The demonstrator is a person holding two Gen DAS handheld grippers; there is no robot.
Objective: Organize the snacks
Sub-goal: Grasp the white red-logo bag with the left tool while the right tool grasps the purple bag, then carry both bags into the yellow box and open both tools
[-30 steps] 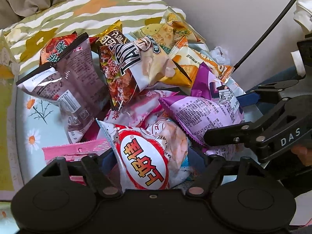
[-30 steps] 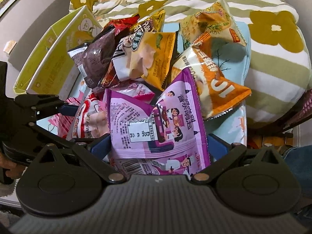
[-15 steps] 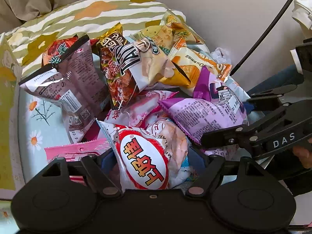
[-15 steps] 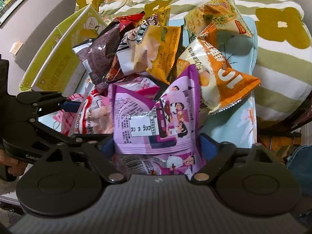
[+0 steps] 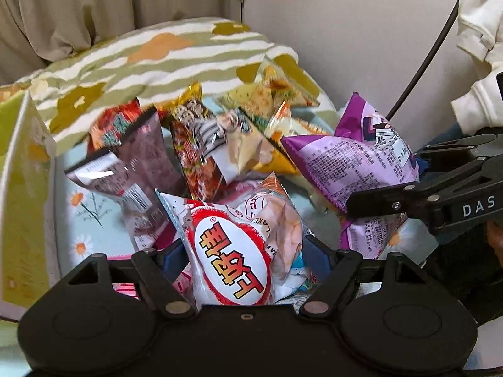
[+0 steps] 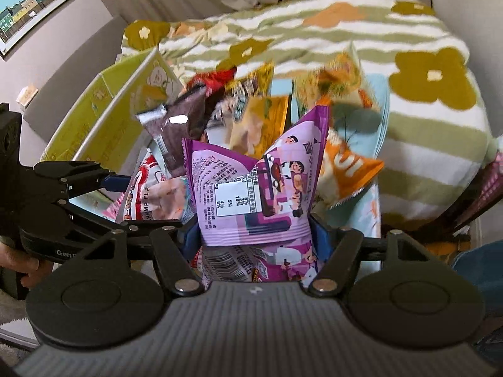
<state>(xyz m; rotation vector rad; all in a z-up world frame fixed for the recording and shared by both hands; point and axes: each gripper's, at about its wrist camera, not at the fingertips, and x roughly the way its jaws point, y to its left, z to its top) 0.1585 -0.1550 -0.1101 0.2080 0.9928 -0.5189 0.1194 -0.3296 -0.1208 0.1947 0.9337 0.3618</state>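
Nearest, the left gripper (image 5: 243, 259) pinches a red-and-white shrimp snack bag (image 5: 231, 253) and the right gripper (image 6: 254, 235) clamps a purple snack bag (image 6: 251, 188), both seemingly held above the pile of snack packets (image 5: 195, 157) on the floral cloth. This looks like the picking step; next, each bag needs carrying to the yellow-green box (image 6: 107, 125) beyond, if that is the destination

Both tools rose from the snack pile, each carrying a packet upward. The right tool (image 6: 256, 235) squeezed the purple packet (image 6: 251, 188) into a pinched fold, and the left tool (image 5: 242, 264) lifted the white shrimp-chip bag (image 5: 232, 251).
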